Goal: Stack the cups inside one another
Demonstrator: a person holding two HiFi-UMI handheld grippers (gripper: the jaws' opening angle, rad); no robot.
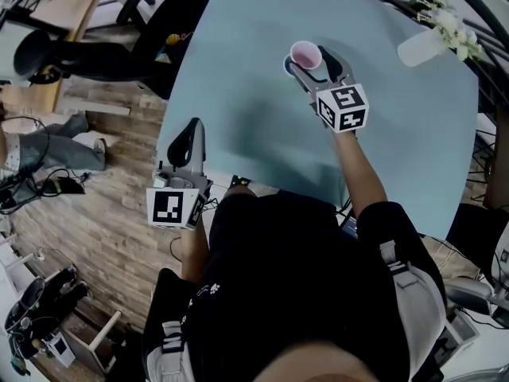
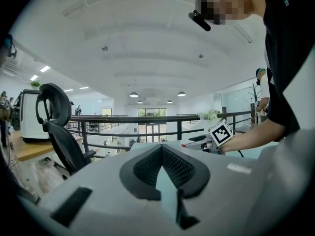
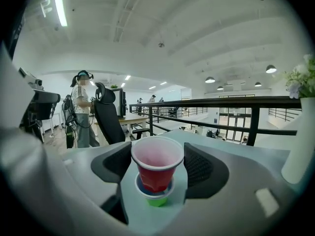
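Left of the left gripper [image 2: 161,149], off the table: black mesh-backed office chair [image 2: 54,114], well apart.

Left gripper: hangs over the near left edge of the pale blue-grey round table [image 1: 238,70]. Jaws closed tip to tip, nothing gripped, only bare tabletop ahead of them.

Well to its right and further out over the table: right gripper [image 3: 157,151], held by a bare forearm. Jaws spread wide, one on either side of the cup stack, with a slim gap visible between each pad and the cup rim; no grip on anything.

Between those jaws, standing upright on the table: red plastic cup [image 3: 156,173] with a pale inside, nested in a blue cup [image 3: 140,187], itself nested in a green cup [image 3: 157,200] at the bottom.

Right of the right gripper, near the table's far edge: white vase [image 3: 298,146] with pale flowers, well apart from the stack.
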